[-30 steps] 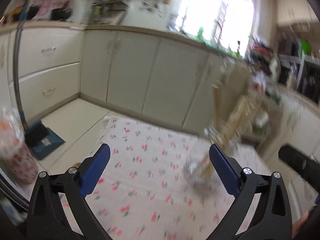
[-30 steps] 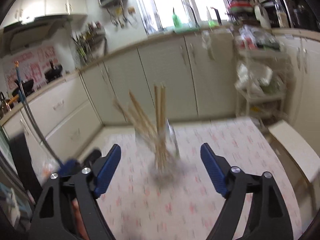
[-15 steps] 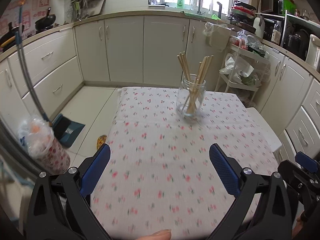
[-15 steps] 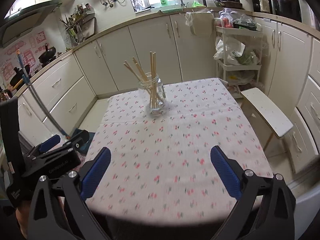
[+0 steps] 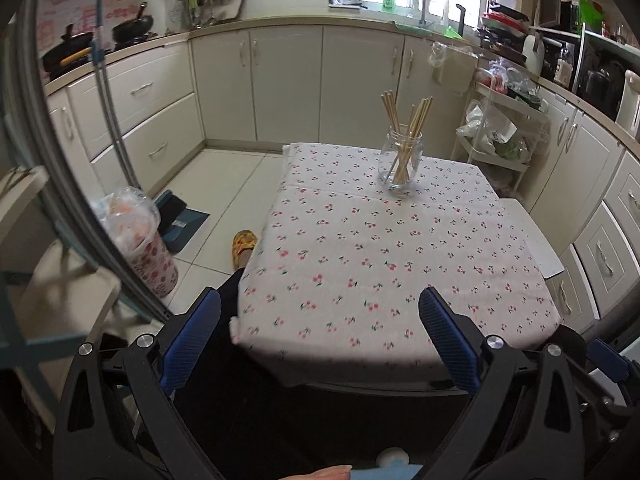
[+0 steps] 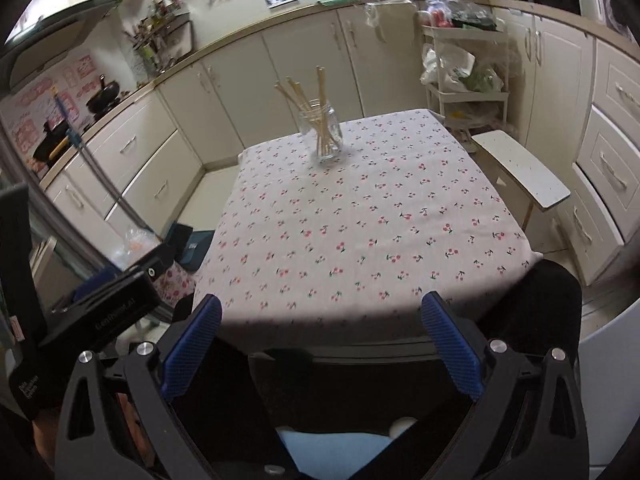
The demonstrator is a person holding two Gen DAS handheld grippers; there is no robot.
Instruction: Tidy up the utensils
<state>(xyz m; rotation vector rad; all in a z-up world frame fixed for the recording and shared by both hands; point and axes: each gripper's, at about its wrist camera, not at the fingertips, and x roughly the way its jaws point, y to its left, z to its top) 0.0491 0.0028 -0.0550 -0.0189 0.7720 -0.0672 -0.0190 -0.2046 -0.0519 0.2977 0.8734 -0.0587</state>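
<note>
A bundle of wooden chopsticks (image 5: pixel 404 136) stands fanned out in a clear glass jar (image 5: pixel 400 162), some leaning left and some right, their tips well above the rim. The jar sits upright near the far edge of a table covered with a cherry-print cloth (image 5: pixel 380 264); the rest of the cloth is bare. Both tools hang at the near edge of the table, well apart from the jar. The left gripper (image 5: pixel 320 334) has its blue pads (image 5: pixel 188 340) spread wide with nothing between them. The right gripper (image 6: pixel 320 334) is likewise spread to its widest, having just been opening, and holds nothing. A white bench (image 6: pixel 520 170) stands beside the table's right side, with cream kitchen cabinets (image 5: pixel 288 80) beyond.
</note>
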